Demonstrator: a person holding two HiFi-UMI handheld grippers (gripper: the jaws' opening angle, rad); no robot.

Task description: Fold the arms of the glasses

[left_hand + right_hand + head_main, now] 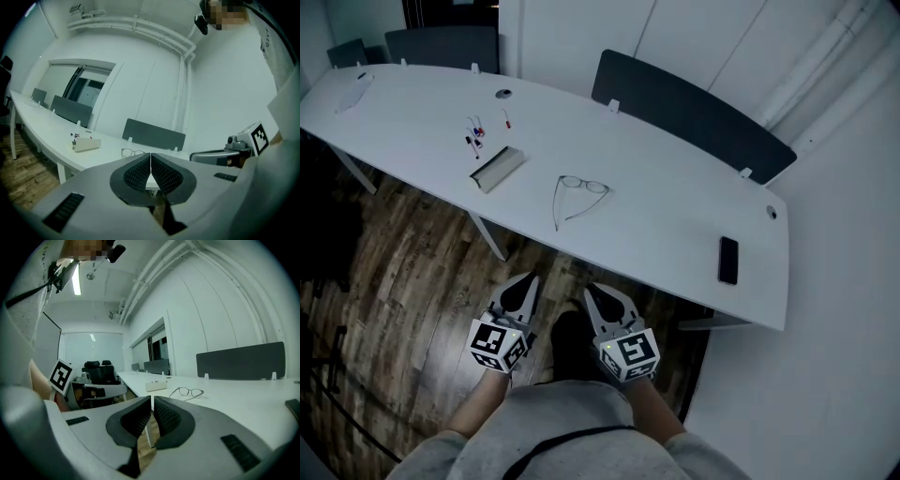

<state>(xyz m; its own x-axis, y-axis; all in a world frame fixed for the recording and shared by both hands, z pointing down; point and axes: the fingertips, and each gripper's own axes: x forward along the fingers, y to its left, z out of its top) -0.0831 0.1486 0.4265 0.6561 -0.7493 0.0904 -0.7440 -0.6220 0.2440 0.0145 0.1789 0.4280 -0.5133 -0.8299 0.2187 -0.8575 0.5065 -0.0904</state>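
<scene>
Facing the glasses (584, 185) well ahead, left hand-held gripper (528, 279) and right hand-held gripper (592, 290) are both closed, empty

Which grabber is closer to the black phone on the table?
Right. The right gripper is in front of the table, with the phone ahead and to its right. The left gripper is farther left, on the right gripper's other side.

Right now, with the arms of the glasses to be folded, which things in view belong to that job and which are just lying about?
Job: glasses, arms unfolded, on the table; left claw, shut; right claw, shut.
Lying about: pale box; small pen-like items; dark phone; grey desk screen.
</scene>
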